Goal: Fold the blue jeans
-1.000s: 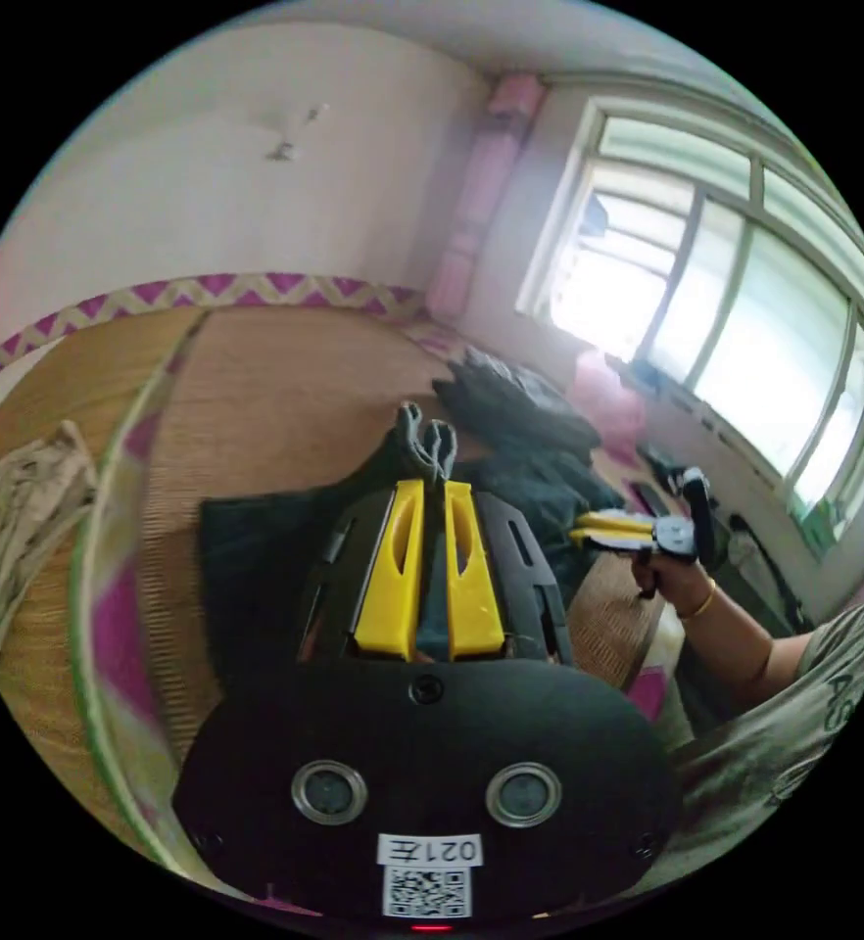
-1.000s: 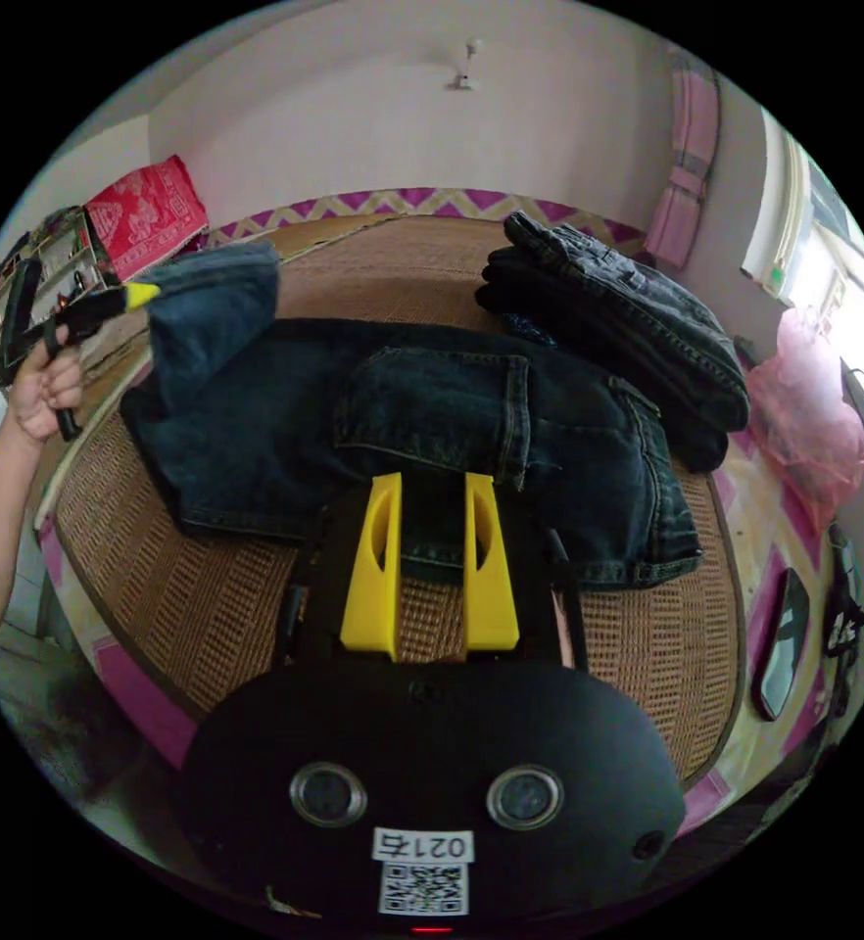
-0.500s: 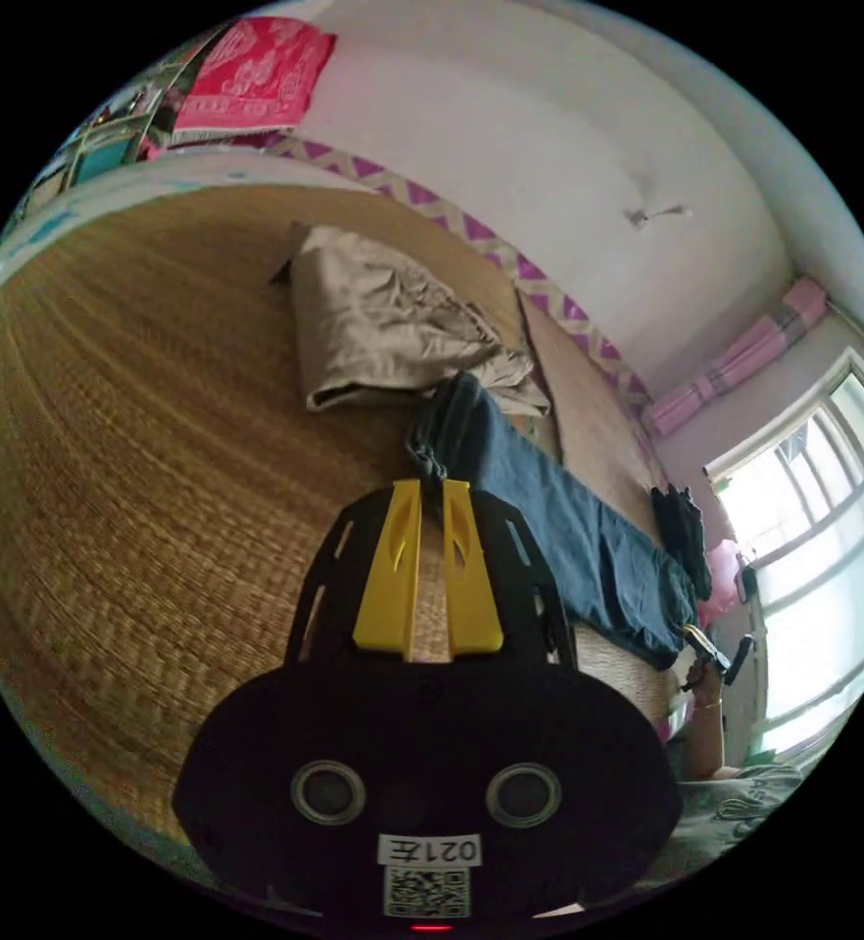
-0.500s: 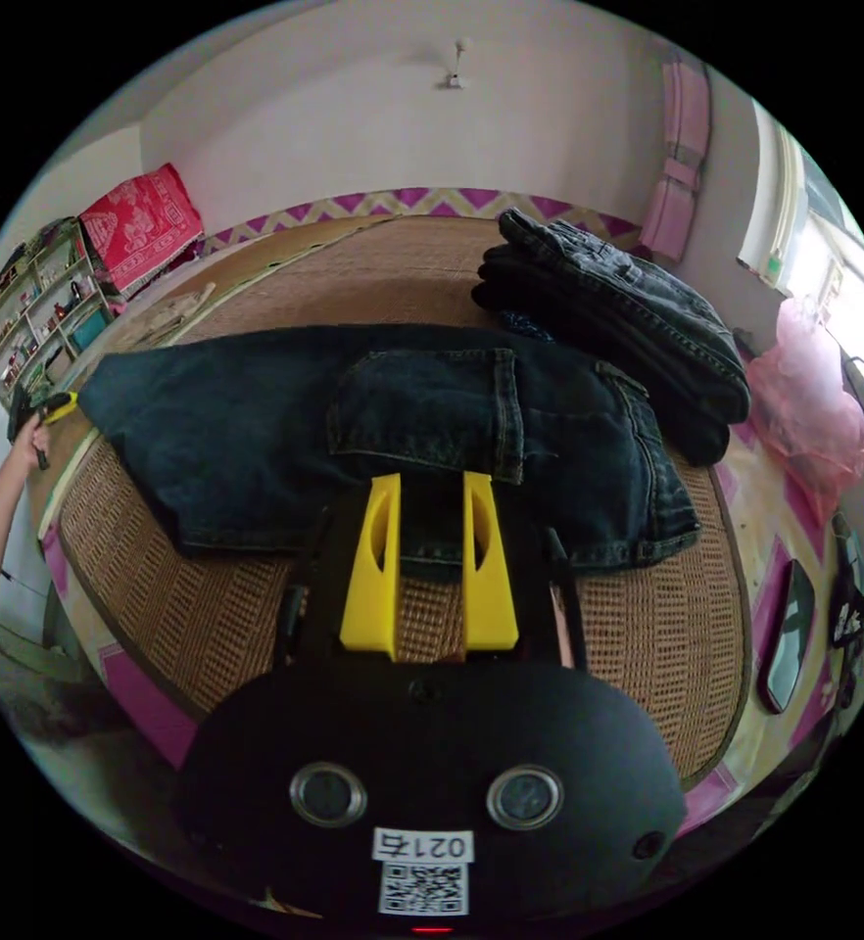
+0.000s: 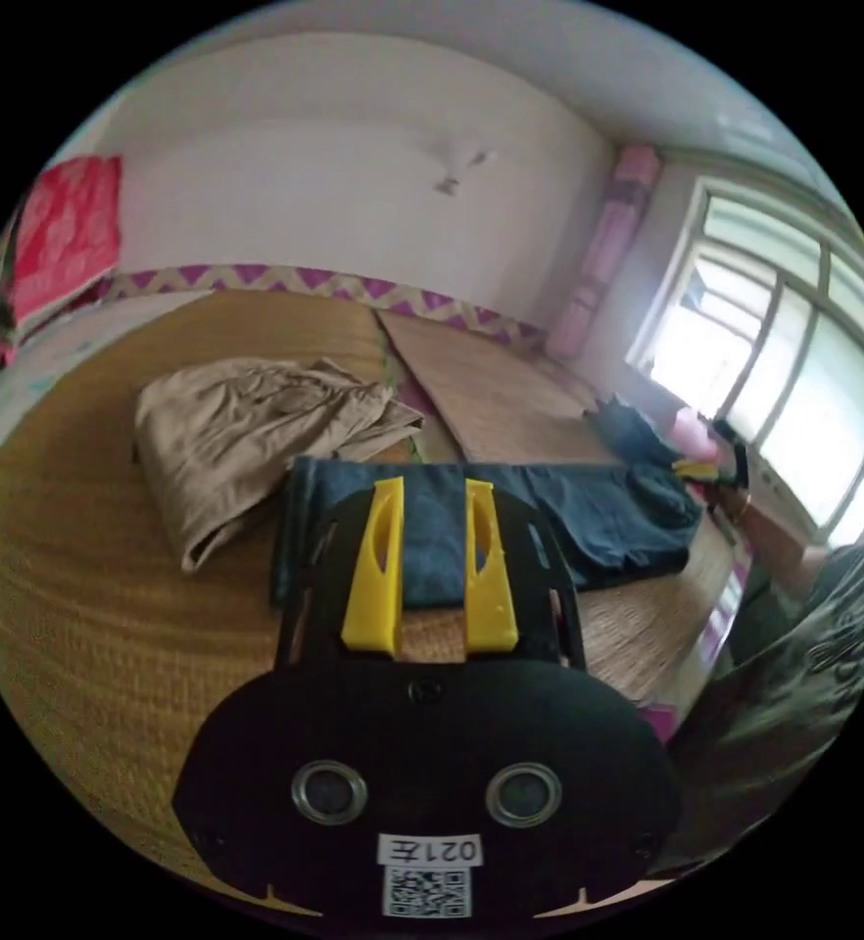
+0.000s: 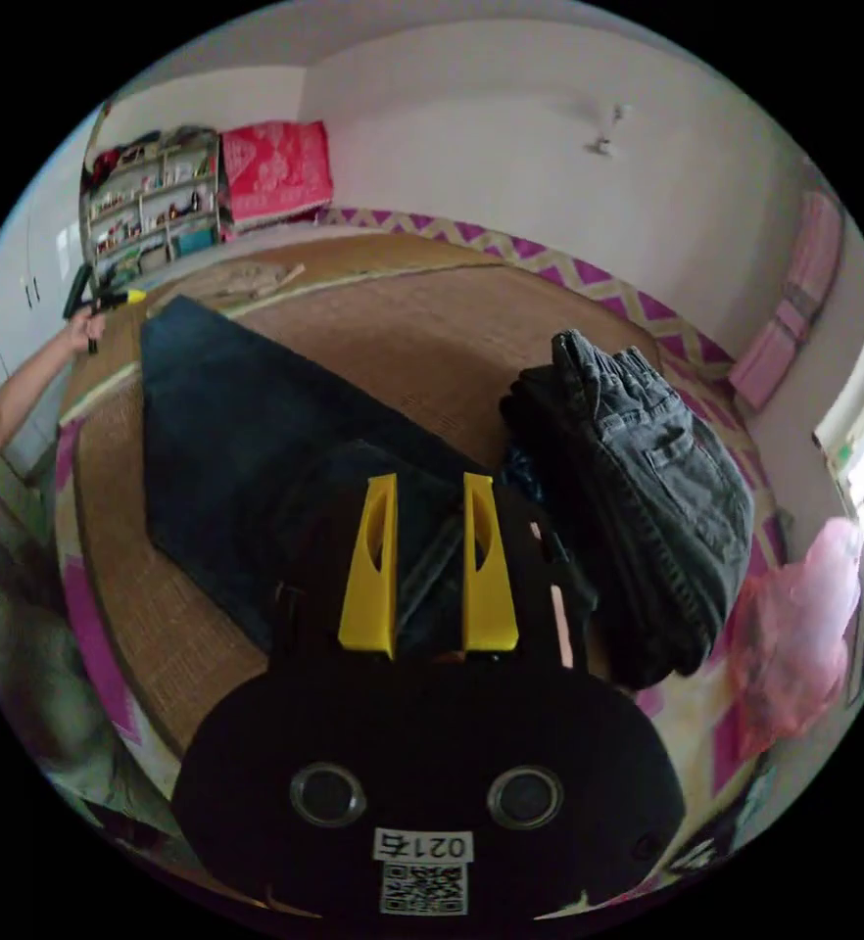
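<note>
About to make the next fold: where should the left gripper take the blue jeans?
Grip the leg hem of the blue jeans, the flat end lying just ahead of the open left gripper. Come in low along the woven mat, one jaw sliding under the edge; the beige garment crowds the far corner.

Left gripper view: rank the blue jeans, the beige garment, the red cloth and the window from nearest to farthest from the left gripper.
1. blue jeans: the leg end lies right under the open jaws of the left gripper.
2. beige garment: crumpled just beyond, up and left on the mat.
3. red cloth at the far left and window at the right: both far; too close to call.
</note>
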Available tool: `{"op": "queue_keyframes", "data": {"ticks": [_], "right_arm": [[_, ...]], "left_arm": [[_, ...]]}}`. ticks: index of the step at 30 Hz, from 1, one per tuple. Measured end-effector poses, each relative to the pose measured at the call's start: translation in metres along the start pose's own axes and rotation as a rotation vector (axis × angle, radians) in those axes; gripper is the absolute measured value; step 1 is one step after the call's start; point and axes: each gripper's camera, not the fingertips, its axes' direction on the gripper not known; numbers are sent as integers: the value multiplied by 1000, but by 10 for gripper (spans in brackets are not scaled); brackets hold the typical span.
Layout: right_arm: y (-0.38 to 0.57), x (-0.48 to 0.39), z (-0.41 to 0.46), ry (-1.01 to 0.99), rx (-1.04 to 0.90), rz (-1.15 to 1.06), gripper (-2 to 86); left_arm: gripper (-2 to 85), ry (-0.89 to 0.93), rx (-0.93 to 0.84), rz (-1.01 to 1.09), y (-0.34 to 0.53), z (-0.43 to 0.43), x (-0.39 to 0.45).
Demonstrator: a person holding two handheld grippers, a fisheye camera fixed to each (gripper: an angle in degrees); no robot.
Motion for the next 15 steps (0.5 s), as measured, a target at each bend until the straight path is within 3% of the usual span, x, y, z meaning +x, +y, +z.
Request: {"op": "queue_keyframes", "data": {"ticks": [6, 11, 15], "right_arm": [[-36, 65, 52, -118, -242, -102, 117], [-43, 97, 62, -312, -289, -103, 65], [-34, 110, 29, -393, -148, -138, 12]], "left_arm": [[136, 92, -180, 215, -47, 72, 28], [145, 123, -358, 352, -60, 107, 41], [102, 84, -468, 413, -54, 116, 48]]}}
